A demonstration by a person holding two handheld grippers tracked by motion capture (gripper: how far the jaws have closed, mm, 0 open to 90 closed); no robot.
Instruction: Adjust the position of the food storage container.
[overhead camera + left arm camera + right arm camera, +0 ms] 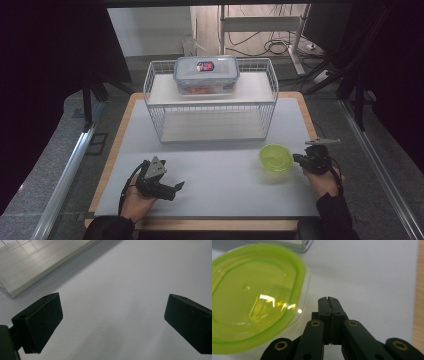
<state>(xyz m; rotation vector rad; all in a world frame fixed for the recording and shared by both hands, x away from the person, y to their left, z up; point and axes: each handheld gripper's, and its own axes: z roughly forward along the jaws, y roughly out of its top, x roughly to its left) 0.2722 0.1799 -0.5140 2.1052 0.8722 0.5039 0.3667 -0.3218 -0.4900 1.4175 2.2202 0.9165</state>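
A small round container with a lime-green lid sits on the grey mat at the right. Just to its right my right gripper rests in a hand, jaws pressed together with nothing between them, tips close to the lid's rim. At the front left my left gripper lies in the other hand, pointing right over bare mat; its jaws stand wide apart and hold nothing. A clear lidded food box with a red label stands on top of the white wire rack.
The wire rack spans the back middle of the grey mat, its lower shelf bare. The mat lies on a wooden table. Metal rails run along both sides. Cables and a frame stand behind the table.
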